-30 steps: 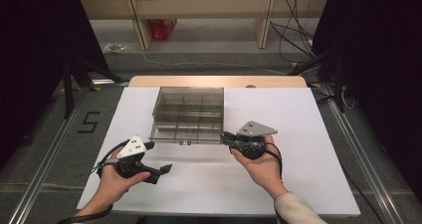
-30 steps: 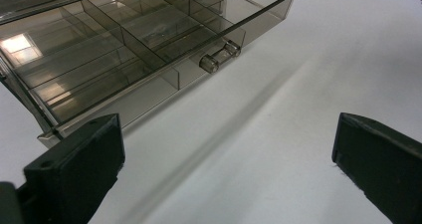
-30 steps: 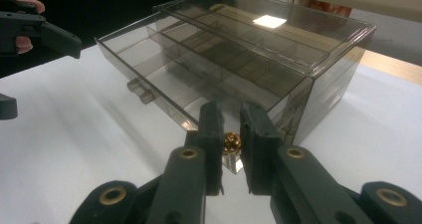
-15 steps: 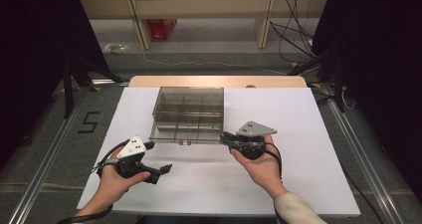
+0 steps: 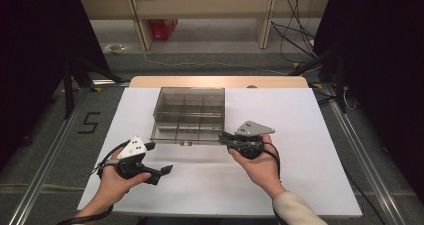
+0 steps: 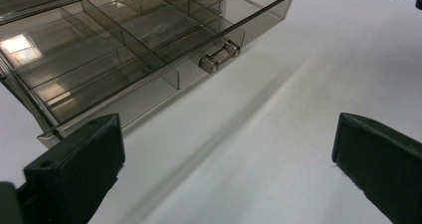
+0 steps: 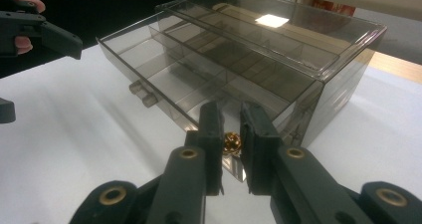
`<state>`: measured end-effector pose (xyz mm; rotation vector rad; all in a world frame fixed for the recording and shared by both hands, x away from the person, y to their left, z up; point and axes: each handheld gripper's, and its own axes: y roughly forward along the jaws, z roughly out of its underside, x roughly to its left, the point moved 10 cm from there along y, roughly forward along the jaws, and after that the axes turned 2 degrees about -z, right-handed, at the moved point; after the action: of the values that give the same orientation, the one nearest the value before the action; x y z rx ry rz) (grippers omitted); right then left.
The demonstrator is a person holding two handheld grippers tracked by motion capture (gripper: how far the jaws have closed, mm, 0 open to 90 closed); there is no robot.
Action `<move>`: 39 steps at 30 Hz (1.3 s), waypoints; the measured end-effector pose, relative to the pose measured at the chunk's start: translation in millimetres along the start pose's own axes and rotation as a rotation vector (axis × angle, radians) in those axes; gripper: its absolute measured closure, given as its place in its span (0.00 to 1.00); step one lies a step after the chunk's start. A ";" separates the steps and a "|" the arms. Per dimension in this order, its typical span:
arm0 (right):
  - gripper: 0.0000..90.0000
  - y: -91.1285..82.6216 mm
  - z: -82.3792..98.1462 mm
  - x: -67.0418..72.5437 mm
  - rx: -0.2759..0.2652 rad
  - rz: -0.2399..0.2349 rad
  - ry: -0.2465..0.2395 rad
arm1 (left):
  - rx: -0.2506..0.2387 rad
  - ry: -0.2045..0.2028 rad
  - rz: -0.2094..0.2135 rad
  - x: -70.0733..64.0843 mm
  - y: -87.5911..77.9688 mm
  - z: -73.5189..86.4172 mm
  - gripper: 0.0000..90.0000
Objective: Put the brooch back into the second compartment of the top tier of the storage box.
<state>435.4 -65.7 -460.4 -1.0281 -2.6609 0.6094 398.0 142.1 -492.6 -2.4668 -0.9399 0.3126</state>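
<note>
**Right gripper view: a small golden bead pinched at the corner of a clear compartment box**

Right gripper view shows the right gripper [image 7: 230, 149] with its black fingers [image 7: 211, 129] nearly together, pinching a small, round, shiny golden bead [image 7: 232, 142] just in front of the near right corner of the pulled-out drawer [image 7: 164, 84]. The bead looks hard, smooth and light; being round and glossy, it would likely slip or roll if the squeeze eases, so a hold across its middle seems safest.

The organiser box [image 5: 189, 112] sits on the white desk [image 5: 300, 160], toward the middle of its far edge. It is smoke-tinted, transparent rigid plastic, rectangular, with thin straight dividers forming compartments; the drawer carries a small clear cylindrical handle [image 6: 219, 57]. Such thin walls probably scratch or crack under force, and the box likely slides easily on the smooth desk.

High view places the left gripper [image 5: 155, 170] near the desk's front-left corner, apart from the box, its fingers [image 6: 79, 169] spread wide and holding nothing.
</note>
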 end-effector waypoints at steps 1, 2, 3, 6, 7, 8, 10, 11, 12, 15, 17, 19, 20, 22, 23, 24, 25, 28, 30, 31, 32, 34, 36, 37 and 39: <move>0.90 0.1 -0.2 -0.1 -0.001 0.000 0.000 | 0.001 0.000 0.000 0.0 0.1 0.1 0.00; 0.90 0.3 -0.3 -0.1 0.000 0.000 -0.001 | 0.001 0.000 0.001 -0.1 0.1 0.1 0.00; 0.90 0.4 -0.4 0.0 0.000 0.000 -0.001 | 0.000 0.000 0.000 -0.1 0.1 0.1 0.00; 0.90 0.8 -0.5 0.2 0.001 0.000 0.000 | 0.000 0.000 0.000 -0.1 0.0 0.0 0.00; 0.90 1.0 -0.6 0.3 0.001 0.000 0.000 | 0.000 0.001 0.000 -0.1 0.0 0.0 0.00; 0.90 1.1 -0.8 0.3 0.000 0.000 -0.001 | 0.000 0.001 0.000 -0.2 0.0 0.0 0.00; 0.90 1.3 -1.3 0.2 0.000 0.000 -0.001 | 0.000 0.001 0.000 -0.2 0.0 0.0 0.00; 0.90 1.5 -1.4 0.3 -0.001 -0.001 -0.001 | 0.001 0.002 0.000 -0.2 0.0 0.0 0.00; 0.90 1.7 -1.4 0.4 -0.001 -0.001 -0.001 | 0.000 0.002 0.000 -0.3 -0.1 -0.1 0.00; 0.90 2.4 -1.5 0.3 0.000 -0.002 0.000 | -0.001 0.001 0.001 -0.4 -0.2 -0.2 0.00; 0.90 3.0 -1.8 0.4 0.000 -0.003 -0.001 | 0.000 0.002 0.000 -0.3 -0.1 0.0 0.00; 0.90 3.8 -2.1 0.9 -0.001 -0.003 -0.002 | 0.002 0.004 0.000 -0.2 -0.3 0.1 0.00; 0.90 4.1 -2.2 1.2 -0.001 -0.004 -0.002 | 0.000 0.002 0.000 -0.3 -0.3 -0.2 0.00; 0.90 4.7 -2.6 1.8 0.000 -0.006 -0.001 | -0.001 0.002 0.001 -0.4 -0.4 -0.4 0.00; 0.90 5.1 -2.9 2.1 -0.001 -0.007 -0.001 | -0.001 0.002 0.001 -0.5 -0.3 -0.3 0.00; 0.90 5.5 -3.1 2.4 -0.001 -0.007 -0.001 | 0.001 0.005 0.001 -0.5 -0.3 -0.2 0.00; 0.90 6.1 -3.3 2.8 -0.001 -0.007 -0.001 | 0.001 0.003 0.001 -0.7 -0.1 -0.2 0.00; 0.90 8.2 -3.7 4.0 0.001 -0.010 -0.003 | 0.000 0.006 0.002 -1.1 0.0 -0.4 0.00; 0.90 9.6 -4.3 5.1 0.001 -0.013 -0.005 | 0.000 0.006 0.002 -0.9 -0.2 -0.6 0.00; 0.90 10.3 -4.7 5.9 0.001 -0.015 -0.006 | -0.003 0.002 0.001 -0.7 -0.2 -0.7 0.00; 0.90 10.9 -5.0 6.2 0.002 -0.015 -0.006 | -0.003 0.001 0.001 -0.5 -0.3 -0.7 0.00; 0.90 11.5 -5.8 6.6 0.001 -0.014 -0.007 | -0.003 0.003 -0.001 0.0 -0.6 -0.7 0.00; 0.90 11.9 -6.6 6.7 -0.001 -0.015 -0.006 | -0.003 0.003 -0.001 -0.1 -0.6 -0.7 0.00; 0.90 12.2 -6.9 6.6 -0.002 -0.015 -0.006 | -0.003 0.004 -0.001 -0.2 -0.6 -0.7 0.00; 0.90 12.9 -7.2 6.6 -0.001 -0.015 -0.006 | -0.004 0.003 0.000 -0.5 -0.6 -0.9 0.00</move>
<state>440.7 -50.3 -459.5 -1.0067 -2.6725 0.6089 397.6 141.8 -491.4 -2.4700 -0.9394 0.3072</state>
